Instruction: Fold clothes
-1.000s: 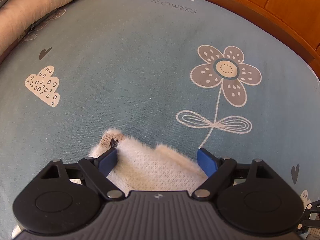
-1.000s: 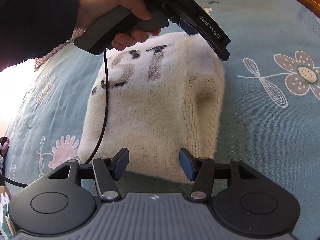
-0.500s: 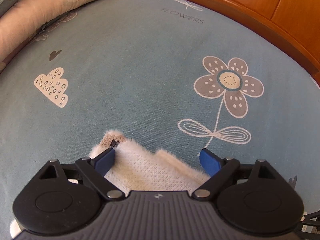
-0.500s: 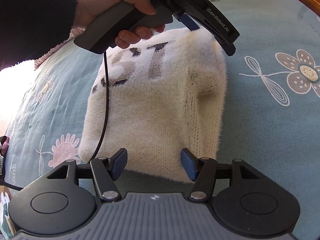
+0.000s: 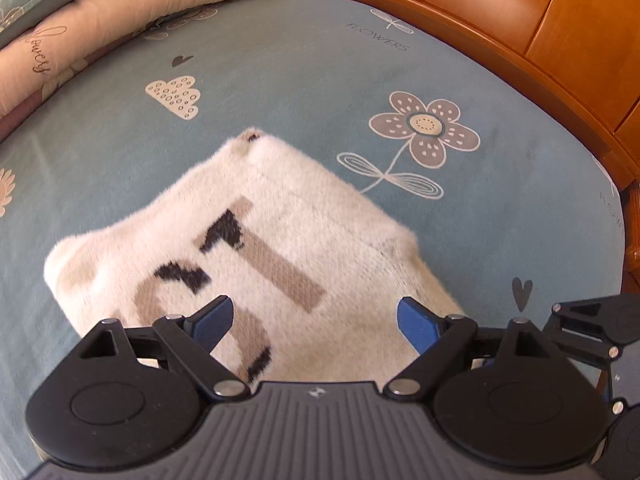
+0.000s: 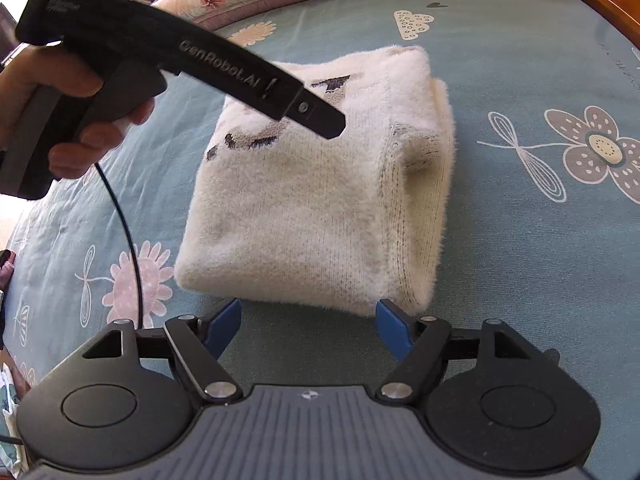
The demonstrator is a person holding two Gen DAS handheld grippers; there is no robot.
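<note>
A folded cream fuzzy sweater [image 5: 304, 240] with brown and black letters lies flat on the blue flowered bedsheet [image 5: 280, 80]. My left gripper [image 5: 314, 316] hovers open above its near part, with nothing between the pads. In the right wrist view the sweater [image 6: 320, 200] sits just beyond my right gripper [image 6: 310, 316]. Its jaws are opening, with only sheet between them. The left gripper [image 6: 332, 124], held by a hand [image 6: 80, 120], hangs over the sweater's far half. The right gripper [image 5: 592, 320] shows at the right edge of the left wrist view.
Pillows [image 5: 100, 12] line the far side of the bed. A wooden bed frame [image 5: 520, 20] curves along the right. A black cable [image 6: 124, 220] hangs from the left gripper's handle over the sheet. Bare sheet surrounds the sweater.
The left gripper pulled back and up from the sweater's far edge, so most of the sweater now shows in its view. The right gripper's jaws spread wider.
</note>
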